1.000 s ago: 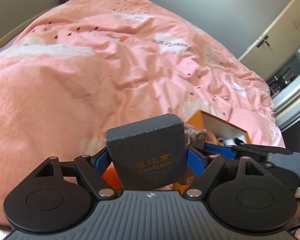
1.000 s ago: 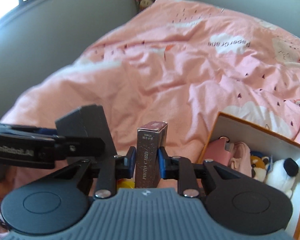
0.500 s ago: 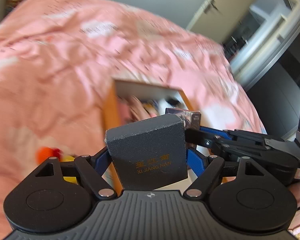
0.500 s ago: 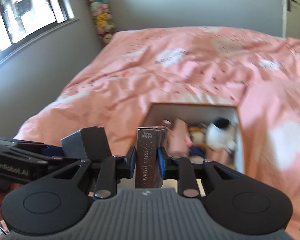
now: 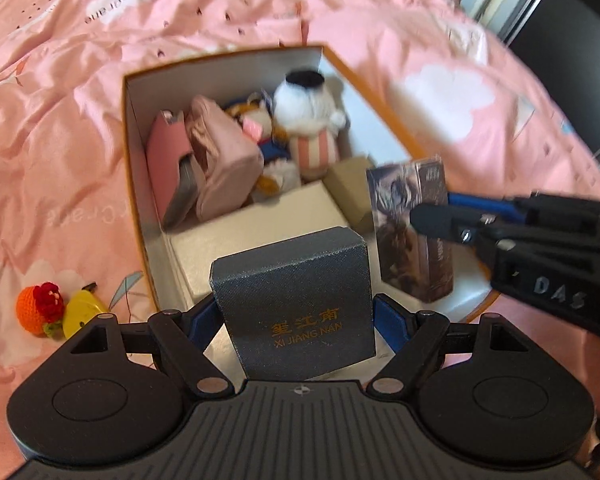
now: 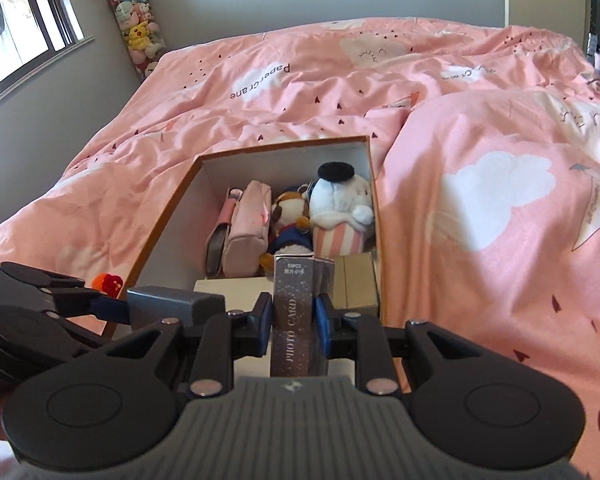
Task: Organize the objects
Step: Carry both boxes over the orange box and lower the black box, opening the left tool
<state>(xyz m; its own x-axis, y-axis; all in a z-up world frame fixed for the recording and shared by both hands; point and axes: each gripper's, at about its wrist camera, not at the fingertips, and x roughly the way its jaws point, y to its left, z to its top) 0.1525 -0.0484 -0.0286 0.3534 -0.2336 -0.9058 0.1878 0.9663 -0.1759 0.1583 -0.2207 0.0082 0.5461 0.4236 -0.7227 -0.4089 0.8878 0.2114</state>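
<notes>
My left gripper [image 5: 298, 314] is shut on a dark grey box marked XI JIANG NAN [image 5: 296, 300] and holds it over the near end of an open orange storage box [image 5: 130, 152]. My right gripper [image 6: 294, 318] is shut on a tall photo card box [image 6: 298, 312], upright over the same near end; that box shows in the left wrist view [image 5: 414, 232] too. The storage box [image 6: 168, 208] holds a pink pouch [image 6: 248, 232], a white plush [image 6: 340, 204], a small tiger plush [image 6: 290, 216], a tan box [image 6: 356, 284] and a white box [image 5: 260, 228].
The storage box sits on a bed with a rumpled pink duvet [image 6: 480, 160]. A crocheted orange toy [image 5: 38, 308] and a yellow toy [image 5: 82, 314] lie on the duvet left of the box. A column of plush toys [image 6: 136, 20] stands in the far corner.
Both grippers have swung from over the duvet to above the storage box, each still holding its box. The storage box now lies directly ahead and below.
</notes>
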